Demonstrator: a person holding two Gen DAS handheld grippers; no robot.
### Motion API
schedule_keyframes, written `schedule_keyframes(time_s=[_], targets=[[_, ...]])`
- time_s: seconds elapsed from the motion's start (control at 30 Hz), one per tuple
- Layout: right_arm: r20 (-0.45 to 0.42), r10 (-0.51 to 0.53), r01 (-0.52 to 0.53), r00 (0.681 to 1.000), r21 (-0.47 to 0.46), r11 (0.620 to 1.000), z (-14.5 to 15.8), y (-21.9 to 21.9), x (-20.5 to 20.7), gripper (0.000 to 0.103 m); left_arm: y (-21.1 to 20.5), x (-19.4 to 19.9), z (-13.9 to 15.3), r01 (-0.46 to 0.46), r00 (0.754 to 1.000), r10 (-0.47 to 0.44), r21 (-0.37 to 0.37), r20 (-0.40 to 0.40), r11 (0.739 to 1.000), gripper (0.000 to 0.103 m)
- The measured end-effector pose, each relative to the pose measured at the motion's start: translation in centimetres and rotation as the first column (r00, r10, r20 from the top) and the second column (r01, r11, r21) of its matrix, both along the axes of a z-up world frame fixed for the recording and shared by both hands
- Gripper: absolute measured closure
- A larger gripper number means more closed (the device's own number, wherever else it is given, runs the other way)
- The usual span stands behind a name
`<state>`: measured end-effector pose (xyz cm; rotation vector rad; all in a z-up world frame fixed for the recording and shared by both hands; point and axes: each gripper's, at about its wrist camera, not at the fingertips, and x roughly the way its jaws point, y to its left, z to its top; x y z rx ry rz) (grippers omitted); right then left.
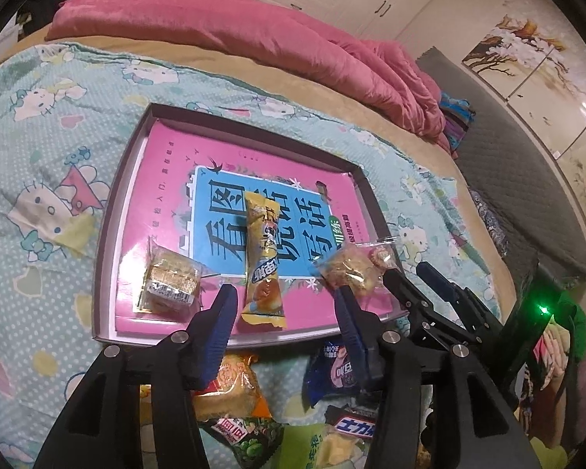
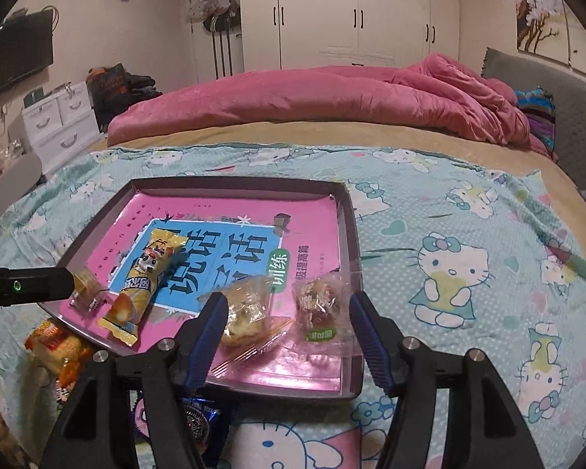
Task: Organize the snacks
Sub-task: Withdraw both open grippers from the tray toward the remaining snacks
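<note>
Plastic-wrapped snacks are lying in the tray [image 2: 349, 211]; the right gripper [image 2: 289, 328] is hovering wide open, empty, astride the red candy [image 2: 318, 305]. Left gripper [image 1: 285, 312] is gaping too; loose packets [image 1: 230, 387] beneath probably need fetching next.

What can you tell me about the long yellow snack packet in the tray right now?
The long yellow snack packet is a slim, glossy plastic pillow wrapper with crimped ends, cartoon print, blue lettering and a pictured bun near its lower end. It looks sealed and full, lying flat, lengthwise, on the pink and blue book inside the shallow tray, between two clear-wrapped pastries without touching them. The open left gripper straddles its near end; no contact shows.
</note>
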<state>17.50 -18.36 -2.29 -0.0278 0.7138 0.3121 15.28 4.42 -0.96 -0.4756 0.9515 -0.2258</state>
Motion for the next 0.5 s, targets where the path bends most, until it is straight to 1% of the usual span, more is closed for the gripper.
schedule_keyframes(time_s=[0.13, 0.2, 0.23, 0.5], targets=[[-0.005, 0.014, -0.014, 1.000, 0.015, 1.000, 0.2, -0.1, -0.5, 0.039, 0.3, -0.3, 0.4, -0.003, 1.000, 0.003, 0.012, 0.004, 1.000, 0.048], [-0.008, 0.022, -0.022, 1.000, 0.025, 0.999, 0.2, -0.2, -0.6, 0.038, 0.3, -0.5, 0.6, -0.001, 1.000, 0.001, 0.024, 0.010, 1.000, 0.037], [-0.008, 0.026, -0.026, 1.000, 0.025, 0.999, 0.2, -0.2, -0.8, 0.038, 0.4, -0.5, 0.6, -0.001, 1.000, 0.001, 0.030, 0.011, 1.000, 0.036], [-0.010, 0.041, -0.041, 0.999, 0.035, 0.999, 0.2, -0.2, -1.5, 0.038, 0.8, -0.9, 1.0, -0.002, 1.000, 0.002, 0.035, 0.009, 0.999, 0.035]])
